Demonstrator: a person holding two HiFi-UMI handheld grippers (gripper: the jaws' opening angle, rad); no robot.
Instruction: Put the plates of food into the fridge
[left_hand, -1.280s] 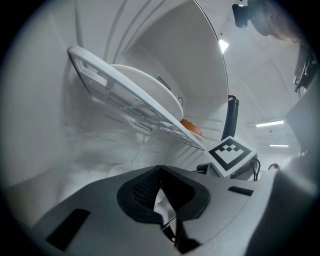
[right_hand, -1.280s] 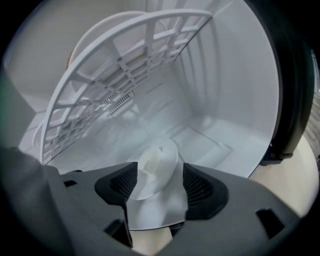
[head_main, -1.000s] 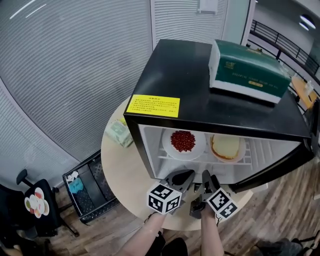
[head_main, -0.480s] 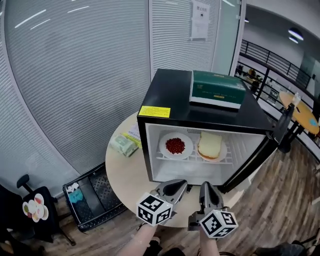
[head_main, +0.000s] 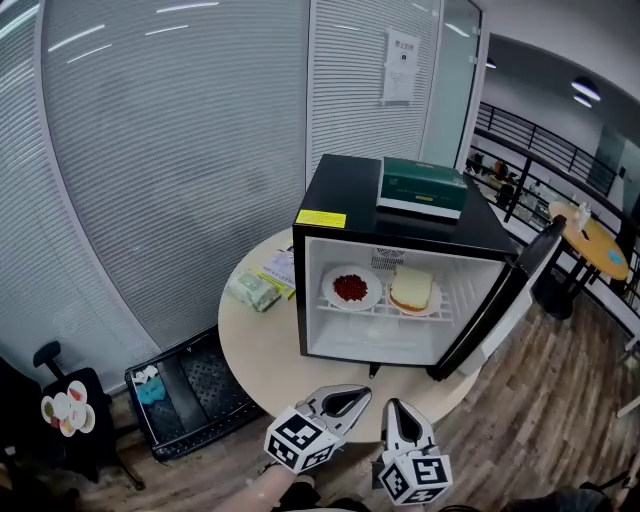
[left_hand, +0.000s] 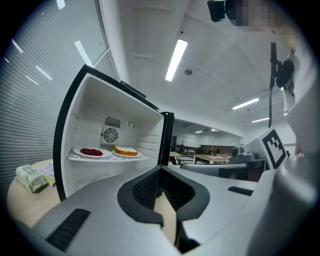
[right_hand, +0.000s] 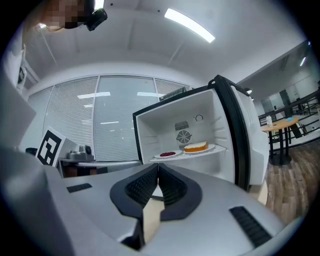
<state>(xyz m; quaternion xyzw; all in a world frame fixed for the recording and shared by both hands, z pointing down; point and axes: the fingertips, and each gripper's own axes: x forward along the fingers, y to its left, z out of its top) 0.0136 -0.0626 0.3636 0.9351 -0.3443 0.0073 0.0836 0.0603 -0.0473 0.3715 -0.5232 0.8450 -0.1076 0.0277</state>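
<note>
A black mini fridge (head_main: 350, 200) stands on a round table (head_main: 260, 350) with its door (head_main: 495, 300) swung open to the right. On its upper shelf sit a white plate of red food (head_main: 351, 288) and, to its right, a plate with a slice of cake or bread (head_main: 411, 291). Both show in the left gripper view, red food plate (left_hand: 91, 152) and cake plate (left_hand: 126, 151), and in the right gripper view, red food plate (right_hand: 168, 154) and cake plate (right_hand: 195, 147). My left gripper (head_main: 362, 394) (left_hand: 160, 171) and right gripper (head_main: 397, 406) (right_hand: 158, 166) hang at the table's near edge, well short of the fridge. Both are shut and empty.
A green box (head_main: 422, 187) lies on the fridge top, near a yellow label (head_main: 321, 218). A green packet (head_main: 252, 291) and papers (head_main: 280, 268) lie on the table left of the fridge. On the floor at left stand a black crate (head_main: 185, 385) and a chair (head_main: 65, 410).
The view has pulled back and up, so the fridge looks smaller and farther. Both grippers have drawn away from the fridge opening to the table's near edge.
</note>
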